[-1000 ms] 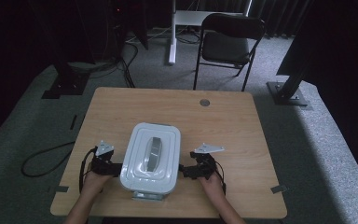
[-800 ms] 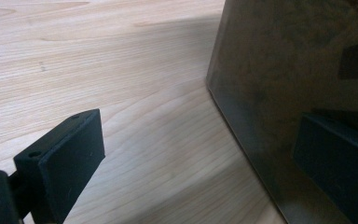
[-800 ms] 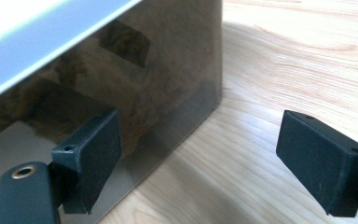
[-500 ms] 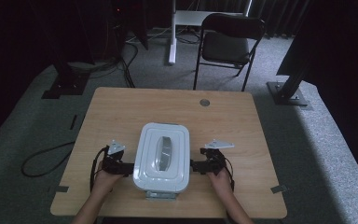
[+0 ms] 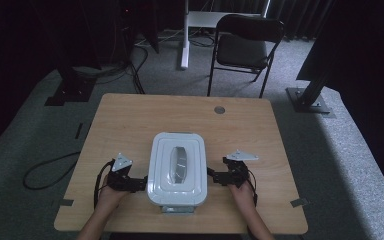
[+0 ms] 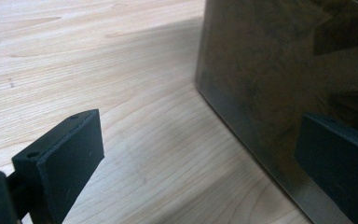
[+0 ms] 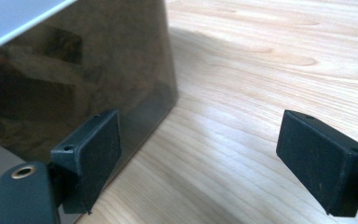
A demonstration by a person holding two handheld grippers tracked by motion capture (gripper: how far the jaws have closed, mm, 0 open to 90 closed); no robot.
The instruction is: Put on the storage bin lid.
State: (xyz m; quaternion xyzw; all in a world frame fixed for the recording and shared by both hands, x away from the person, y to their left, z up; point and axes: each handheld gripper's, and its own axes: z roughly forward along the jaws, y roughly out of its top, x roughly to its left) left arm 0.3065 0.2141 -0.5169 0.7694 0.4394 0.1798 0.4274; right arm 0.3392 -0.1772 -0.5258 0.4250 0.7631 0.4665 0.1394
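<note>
Low in the centre of the high view, a white-lidded container [image 5: 177, 170] sits on the wooden table [image 5: 240, 125], its long axis running up and down the frame. Lid has a raised rectangular panel with a grey handle recess in the middle. Container's near end lies close to the table's bottom edge.

Left gripper [image 5: 139, 184] sits at lower left of the container, at its left wall, held by the person's left hand [image 5: 111, 196] entering from the bottom edge. Grey three-cornered plate on top of it. Left gripper view: jaws stand wide apart, nothing between them but bare table; the container's dark translucent side wall [image 6: 279, 79] occupies the upper right, and the right-hand jaw sits in front of that wall. Contact with the wall cannot be judged.

Right gripper [image 5: 214, 176] sits at lower right of the container, at its right wall, held by the right hand [image 5: 242, 192]. Right gripper view: jaws also spread wide, holding nothing; the dark wall [image 7: 74, 70] is at upper left with a strip of white lid at the top left corner, and the left-hand jaw lies just against or before the wall's lower edge. Wood grain shows between the jaws.

A black folding chair [image 5: 247, 45] stands on the grey carpet beyond the table, top centre-right.
</note>
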